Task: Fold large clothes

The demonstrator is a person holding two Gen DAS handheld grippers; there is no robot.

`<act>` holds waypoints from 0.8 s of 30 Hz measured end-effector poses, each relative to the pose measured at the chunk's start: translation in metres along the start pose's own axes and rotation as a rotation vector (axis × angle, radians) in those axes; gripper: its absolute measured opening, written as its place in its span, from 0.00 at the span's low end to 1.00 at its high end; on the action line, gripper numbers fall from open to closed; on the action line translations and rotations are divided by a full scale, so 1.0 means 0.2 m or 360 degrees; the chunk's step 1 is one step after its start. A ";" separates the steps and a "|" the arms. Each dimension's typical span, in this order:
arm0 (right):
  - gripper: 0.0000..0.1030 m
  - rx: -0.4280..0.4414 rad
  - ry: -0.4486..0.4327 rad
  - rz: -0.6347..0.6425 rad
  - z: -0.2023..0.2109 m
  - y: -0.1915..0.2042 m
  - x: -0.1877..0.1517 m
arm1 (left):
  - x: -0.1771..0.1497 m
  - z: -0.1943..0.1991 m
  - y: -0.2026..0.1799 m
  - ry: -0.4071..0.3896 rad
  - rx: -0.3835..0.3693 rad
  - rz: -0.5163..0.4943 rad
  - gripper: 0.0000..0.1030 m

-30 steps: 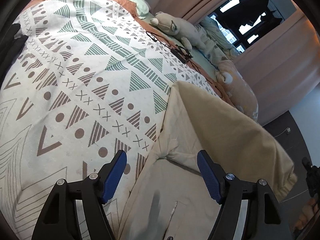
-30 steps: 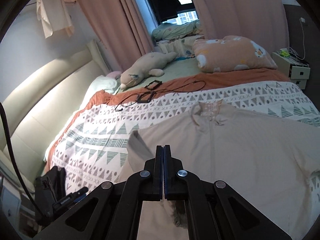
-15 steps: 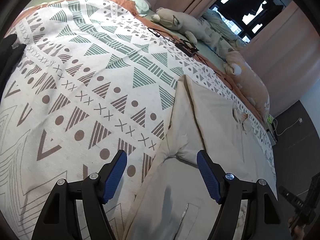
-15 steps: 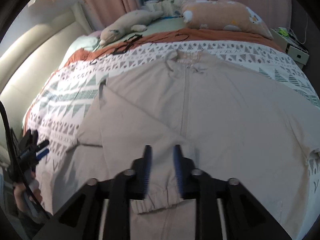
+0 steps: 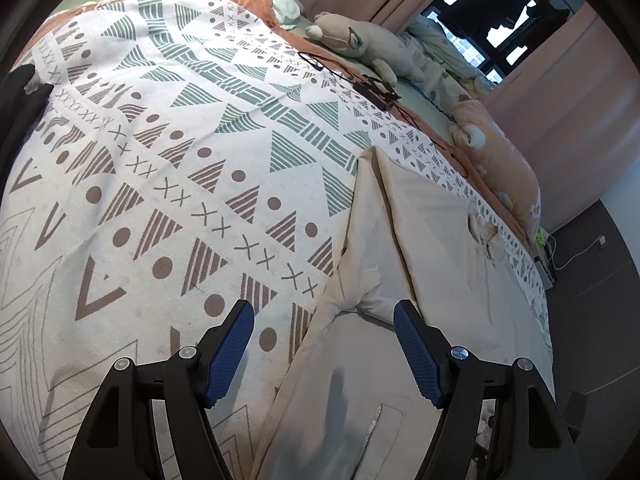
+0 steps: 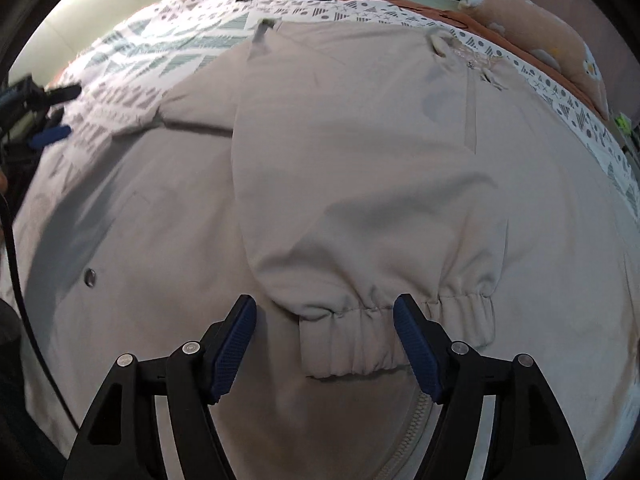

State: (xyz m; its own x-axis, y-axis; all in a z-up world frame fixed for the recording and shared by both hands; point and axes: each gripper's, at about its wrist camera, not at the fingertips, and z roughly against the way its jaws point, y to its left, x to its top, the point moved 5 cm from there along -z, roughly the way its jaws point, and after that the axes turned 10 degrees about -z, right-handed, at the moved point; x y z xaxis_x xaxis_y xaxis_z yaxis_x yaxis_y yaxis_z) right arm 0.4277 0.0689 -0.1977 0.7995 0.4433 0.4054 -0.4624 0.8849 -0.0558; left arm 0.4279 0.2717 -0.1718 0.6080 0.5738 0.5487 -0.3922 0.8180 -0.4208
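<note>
Two blue-padded fingers of the left gripper (image 5: 323, 346) stand spread wide with nothing between them, hovering over the left edge of a beige zip jacket (image 5: 440, 280) that lies flat on the bed. In this left wrist view the jacket's side hem runs up from the bottom of the frame, and the sleeve root bunches into a soft pucker just ahead of the fingers. Left of it is the patterned duvet (image 5: 168, 152); a plush toy (image 5: 352, 40), a black cable (image 5: 360, 84) and a peach pillow (image 5: 504, 168) sit far up by the curtains, well apart from the work.

From the right wrist view, the right gripper (image 6: 325, 346) is likewise spread and empty, poised just above the sleeve (image 6: 360, 208), which is laid diagonally across the jacket's front. Its elastic cuff (image 6: 360, 344) lies between the fingertips (whether they touch the cloth I cannot tell). The zipper (image 6: 416, 412) shows just below the cuff, and a snap button (image 6: 90, 278) sits to the left.

Judging by the drape and fine creases, the fabric is light, limp and likely a little slick, so it should slide on the duvet and sag when lifted. The gathered cuff and the seamed side hem look like the firmest places to pinch; a grip in mid-panel would probably just pull up one loose layer.
</note>
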 end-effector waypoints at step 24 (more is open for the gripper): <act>0.09 0.0033 -0.0665 -0.0543 1.00 -0.69 0.53 | -0.05 -0.12 -0.12 0.0087 0.0047 -0.0188 0.71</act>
State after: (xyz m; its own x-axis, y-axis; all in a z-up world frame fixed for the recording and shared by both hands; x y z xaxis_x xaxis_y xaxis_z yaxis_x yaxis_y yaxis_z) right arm 0.4989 -0.0340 0.0363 0.6868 0.0329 0.7261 -0.2139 0.9639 0.1586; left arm 0.4485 0.2457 -0.1846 0.6876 0.4710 0.5525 -0.3352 0.8810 -0.3339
